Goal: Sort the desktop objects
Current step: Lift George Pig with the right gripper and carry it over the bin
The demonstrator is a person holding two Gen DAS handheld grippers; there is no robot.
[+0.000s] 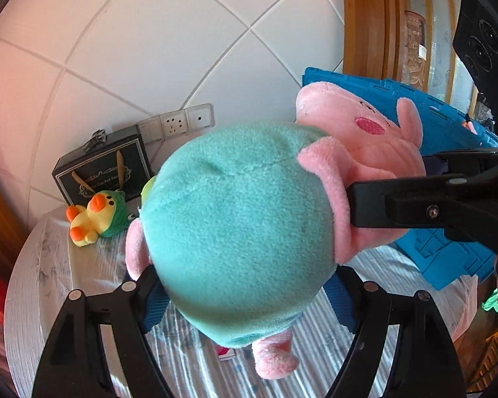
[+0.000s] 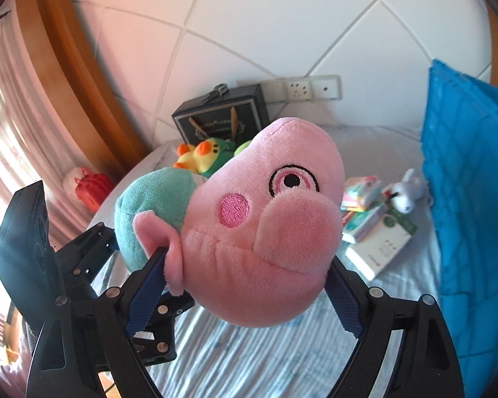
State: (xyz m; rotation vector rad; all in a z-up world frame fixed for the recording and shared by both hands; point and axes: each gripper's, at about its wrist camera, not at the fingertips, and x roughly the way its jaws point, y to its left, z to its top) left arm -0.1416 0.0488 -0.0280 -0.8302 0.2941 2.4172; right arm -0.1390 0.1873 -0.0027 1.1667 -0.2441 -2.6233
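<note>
A pig plush with a pink head point(image 2: 265, 232) and teal body point(image 1: 232, 215) hangs in the air above the striped tablecloth point(image 2: 249, 358). My left gripper point(image 1: 249, 292) is shut on the teal body, its blue pads point(image 1: 154, 301) pressed into both sides. My right gripper point(image 2: 245, 265) is shut on the pink head, one pad point(image 2: 149, 285) pushing in beside an ear. In the left wrist view the right gripper point(image 1: 390, 182) reaches in from the right at the plush's neck.
A blue folding crate point(image 1: 448, 126) stands at the table's right side. A yellow duck plush point(image 1: 96, 219) lies before a black gift box point(image 1: 103, 169) by the wall. Books and packets point(image 2: 375, 232) and a small grey toy point(image 2: 408, 192) lie near the crate.
</note>
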